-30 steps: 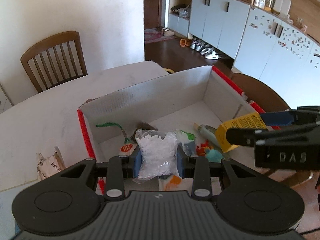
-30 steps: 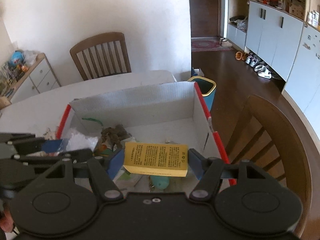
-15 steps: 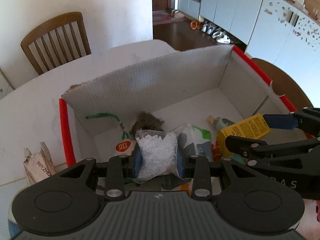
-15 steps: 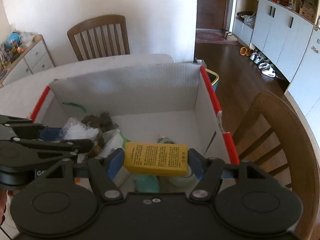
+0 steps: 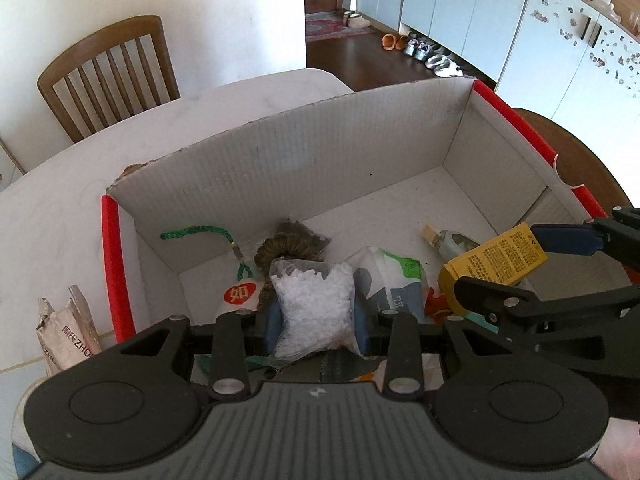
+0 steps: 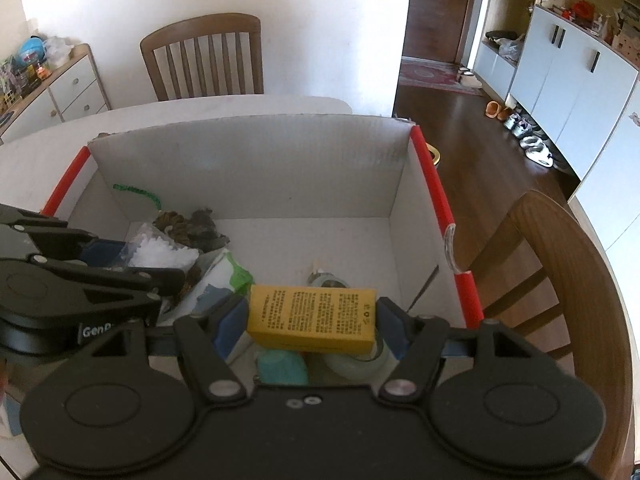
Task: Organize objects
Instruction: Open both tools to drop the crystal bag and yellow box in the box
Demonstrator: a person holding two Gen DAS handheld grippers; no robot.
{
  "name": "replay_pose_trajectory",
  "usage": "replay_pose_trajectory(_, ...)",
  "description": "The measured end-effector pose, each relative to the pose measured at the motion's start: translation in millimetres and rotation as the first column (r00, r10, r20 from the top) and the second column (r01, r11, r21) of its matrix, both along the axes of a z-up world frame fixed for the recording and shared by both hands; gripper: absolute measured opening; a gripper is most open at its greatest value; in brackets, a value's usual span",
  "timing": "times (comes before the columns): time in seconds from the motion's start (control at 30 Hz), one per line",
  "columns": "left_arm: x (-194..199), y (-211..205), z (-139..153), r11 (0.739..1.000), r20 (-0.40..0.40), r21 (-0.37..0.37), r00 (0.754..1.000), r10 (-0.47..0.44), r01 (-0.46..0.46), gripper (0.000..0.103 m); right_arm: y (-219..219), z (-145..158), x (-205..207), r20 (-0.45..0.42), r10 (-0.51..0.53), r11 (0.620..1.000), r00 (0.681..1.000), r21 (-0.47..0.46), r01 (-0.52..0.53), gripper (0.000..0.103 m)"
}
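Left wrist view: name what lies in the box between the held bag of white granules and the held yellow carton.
A white-and-green packet lies between the bag of white granules and the yellow carton, clearest in the left wrist view.

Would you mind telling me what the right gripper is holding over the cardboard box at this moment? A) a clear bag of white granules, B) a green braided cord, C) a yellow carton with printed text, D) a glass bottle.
C: the right gripper is clamped on the yellow carton, its blue pads pressing both ends above the cardboard box, while the bag of white granules sits in the left gripper.
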State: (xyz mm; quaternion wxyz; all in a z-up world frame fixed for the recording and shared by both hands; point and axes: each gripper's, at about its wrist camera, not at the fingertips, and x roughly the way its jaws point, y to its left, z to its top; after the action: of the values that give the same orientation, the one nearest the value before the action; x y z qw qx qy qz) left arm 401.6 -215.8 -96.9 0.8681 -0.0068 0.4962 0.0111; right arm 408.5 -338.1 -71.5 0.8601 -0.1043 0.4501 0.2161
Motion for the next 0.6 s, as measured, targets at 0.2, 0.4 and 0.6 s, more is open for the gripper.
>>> replay_pose_trajectory(0.2, -4.4, 1.5, 4.5, 1.000, 0.009, -0.021, 1.000, 0.003, -0.003, 0.054, -7.5, 4.5, 0.0, 0.005, -0.001, 1.000, 1.000, 0.007, 0.001, 0.072)
replay_pose_trajectory(0.4, -13.2, 2.4, 11.0, 0.999, 0.024, -0.037, 1.000, 0.005, -0.004, 0.059, -14.4, 12.6, -6.0, 0.017, -0.006, 1.000, 1.000, 0.022, 0.005, 0.073)
replay_pose_trajectory(0.6, -28.0, 7.3, 21.0, 0.999, 0.047, -0.046, 0.999, 0.005, -0.002, 0.059, -16.6, 25.8, -20.9, 0.052, 0.017, 1.000, 0.999, 0.022, -0.018, 0.078)
